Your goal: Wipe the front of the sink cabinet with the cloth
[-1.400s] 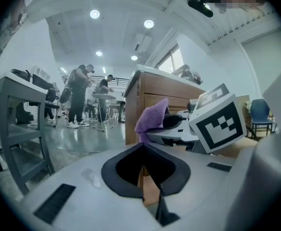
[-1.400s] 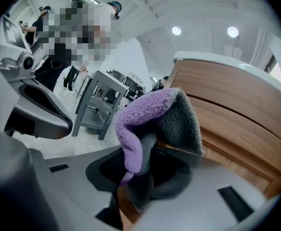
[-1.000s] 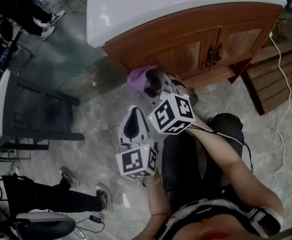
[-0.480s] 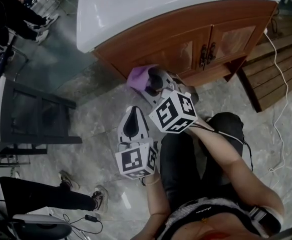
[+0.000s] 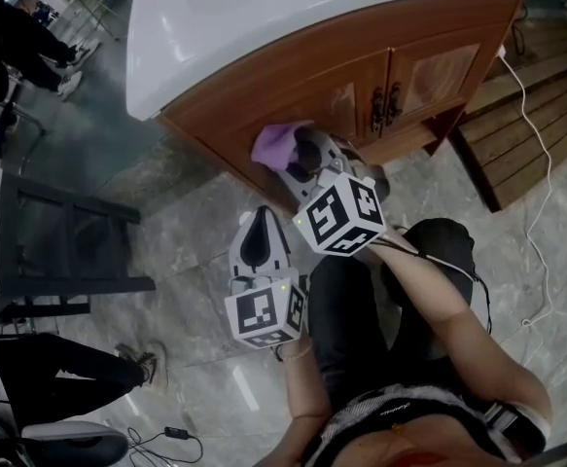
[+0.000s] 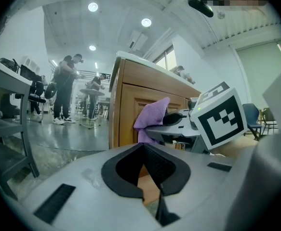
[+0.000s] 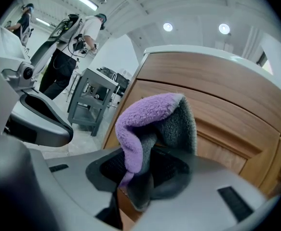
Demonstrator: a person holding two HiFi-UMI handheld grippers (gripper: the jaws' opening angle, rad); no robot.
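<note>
Right gripper [image 5: 299,156] is clamping the purple cloth [image 5: 272,145] just beside the cabinet front [image 5: 356,64]. Left gripper [image 6: 152,186] is hanging apart, jaws together, holding nothing.

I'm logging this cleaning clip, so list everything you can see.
sink cabinet: one, brown wood with white top, ahead
door handles: two, dark, between the doors
cloth: one, purple and grey, by the cabinet front
rack: one, dark, on the floor at left
cable: one, white, at right
planks: several, brown, right of the cabinet
bystanders: several, far left
left tool: grey, shut, empty
right tool: grey, shut on the cloth
</note>
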